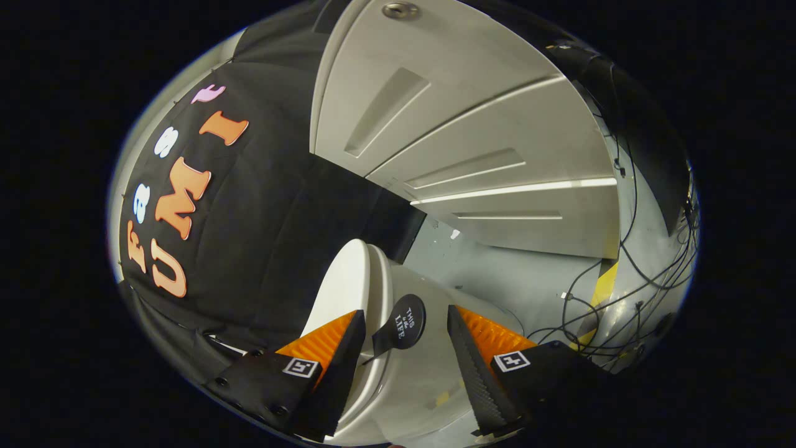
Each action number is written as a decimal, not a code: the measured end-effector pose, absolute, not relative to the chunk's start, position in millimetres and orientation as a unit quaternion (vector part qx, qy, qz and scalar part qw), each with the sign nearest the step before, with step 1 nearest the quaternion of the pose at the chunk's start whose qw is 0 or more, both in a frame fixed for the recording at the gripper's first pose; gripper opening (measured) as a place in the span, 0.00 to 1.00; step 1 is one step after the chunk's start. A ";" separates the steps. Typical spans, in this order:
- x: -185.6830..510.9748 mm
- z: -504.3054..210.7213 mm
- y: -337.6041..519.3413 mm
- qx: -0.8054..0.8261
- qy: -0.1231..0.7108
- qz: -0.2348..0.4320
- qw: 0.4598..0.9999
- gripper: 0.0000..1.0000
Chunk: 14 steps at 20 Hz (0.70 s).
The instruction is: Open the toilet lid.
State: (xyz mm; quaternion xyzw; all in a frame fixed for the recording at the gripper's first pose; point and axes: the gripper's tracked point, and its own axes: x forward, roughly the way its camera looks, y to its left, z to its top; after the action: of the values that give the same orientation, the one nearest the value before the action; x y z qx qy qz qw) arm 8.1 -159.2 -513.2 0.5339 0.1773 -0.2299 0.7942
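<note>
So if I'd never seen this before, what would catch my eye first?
Probably the white toilet lid, raised on edge just ahead of the open gripper, with a round black lift tab between the fingers. Beyond it stands a white panelled door, and black cables trail across the grey floor.

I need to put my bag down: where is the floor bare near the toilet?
Bare grey floor lies between the toilet and the white cabinet. Beyond it, cables crowd the floor. The hand-held gripper is open around the lid's round handle.
</note>
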 end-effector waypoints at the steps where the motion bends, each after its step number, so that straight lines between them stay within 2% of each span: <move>1: 9.6 -517.2 -159.2 0.541 0.177 -0.228 0.790 0.85; 4: 19.1 -516.9 -157.6 0.561 0.166 -0.211 0.783 0.60; 8: 24.8 -515.1 -156.6 0.571 0.157 -0.202 0.780 0.38; 12: 25.0 -510.4 -155.8 0.575 0.155 -0.191 0.780 0.34; 14: 28.6 -508.5 -156.2 0.588 0.149 -0.185 0.773 0.26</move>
State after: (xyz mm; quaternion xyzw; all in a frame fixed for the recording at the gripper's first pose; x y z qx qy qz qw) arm 28.6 -156.2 -508.5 0.5879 0.1495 -0.1849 0.7732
